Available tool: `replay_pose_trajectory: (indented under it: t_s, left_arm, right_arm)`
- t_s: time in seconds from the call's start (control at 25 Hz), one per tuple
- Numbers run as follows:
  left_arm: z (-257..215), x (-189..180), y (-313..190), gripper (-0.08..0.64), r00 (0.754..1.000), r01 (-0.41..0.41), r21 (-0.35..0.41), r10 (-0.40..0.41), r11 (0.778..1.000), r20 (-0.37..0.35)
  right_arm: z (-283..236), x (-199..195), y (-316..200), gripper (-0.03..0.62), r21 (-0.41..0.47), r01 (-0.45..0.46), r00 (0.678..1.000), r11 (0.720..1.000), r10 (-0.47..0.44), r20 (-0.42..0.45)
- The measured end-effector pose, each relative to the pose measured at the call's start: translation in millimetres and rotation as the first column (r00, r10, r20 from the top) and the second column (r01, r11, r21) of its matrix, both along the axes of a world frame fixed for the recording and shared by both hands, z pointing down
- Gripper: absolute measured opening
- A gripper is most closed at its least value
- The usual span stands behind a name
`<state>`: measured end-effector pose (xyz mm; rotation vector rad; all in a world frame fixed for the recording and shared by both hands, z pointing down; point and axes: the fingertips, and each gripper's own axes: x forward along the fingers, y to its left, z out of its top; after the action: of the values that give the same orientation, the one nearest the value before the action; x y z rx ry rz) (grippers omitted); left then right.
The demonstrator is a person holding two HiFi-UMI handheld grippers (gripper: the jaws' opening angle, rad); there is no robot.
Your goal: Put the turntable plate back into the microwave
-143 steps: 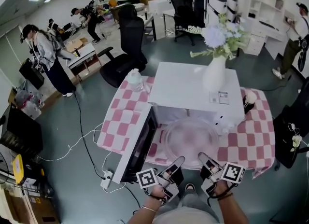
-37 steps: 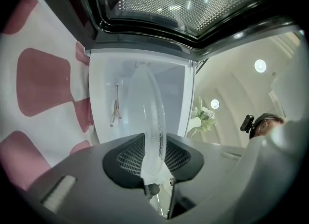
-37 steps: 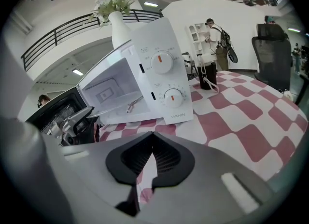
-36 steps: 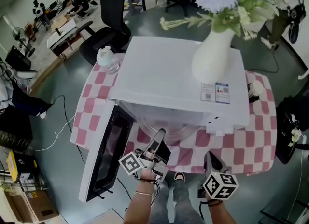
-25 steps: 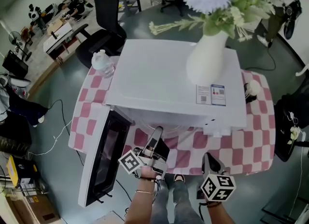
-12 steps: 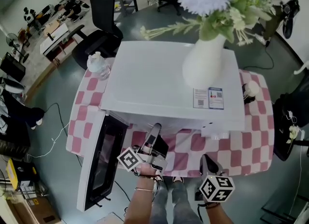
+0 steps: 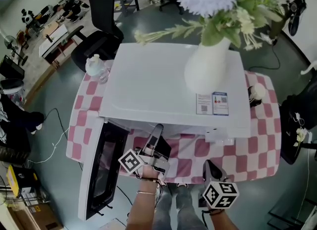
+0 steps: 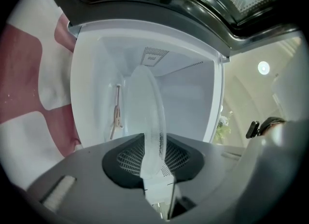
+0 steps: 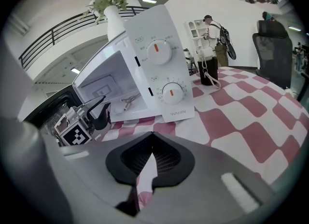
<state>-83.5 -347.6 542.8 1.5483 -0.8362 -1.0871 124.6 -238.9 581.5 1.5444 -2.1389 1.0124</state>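
The white microwave (image 7: 163, 83) stands on a pink-checked table with its door (image 7: 99, 172) swung open to the left. My left gripper (image 7: 156, 136) reaches into the cavity mouth, shut on the rim of the clear glass turntable plate (image 8: 147, 114). In the left gripper view the plate shows edge-on between the pads (image 8: 126, 159) and extends into the white cavity (image 8: 183, 92), where a roller ring (image 8: 116, 117) sits. In the head view the microwave's top hides the plate. My right gripper (image 7: 209, 167) hangs back at the table's near edge, shut and empty, facing the control panel (image 9: 164, 68).
A white vase (image 7: 208, 70) of flowers stands on top of the microwave. A clear bottle (image 7: 96, 68) sits at the table's far left corner and a dark cup (image 9: 208, 71) to the microwave's right. Office chairs (image 7: 99, 30) and people stand beyond the table.
My left gripper has carried the plate further into the microwave, so the plate's rim no longer shows in the head view. The right gripper has stayed in place.
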Motion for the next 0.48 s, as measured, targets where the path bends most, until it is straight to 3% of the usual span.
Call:
replay_pose_trajectory:
  t_s: [0.48]
  left_arm:
    - [3, -2, -16, 0.095, 1.000, 0.020, -0.015, -0.020, 1.000, -0.003]
  right_arm:
    - [3, -5, -1, 0.011, -0.004, 0.032, 0.999, 0.999, -0.032, -0.027]
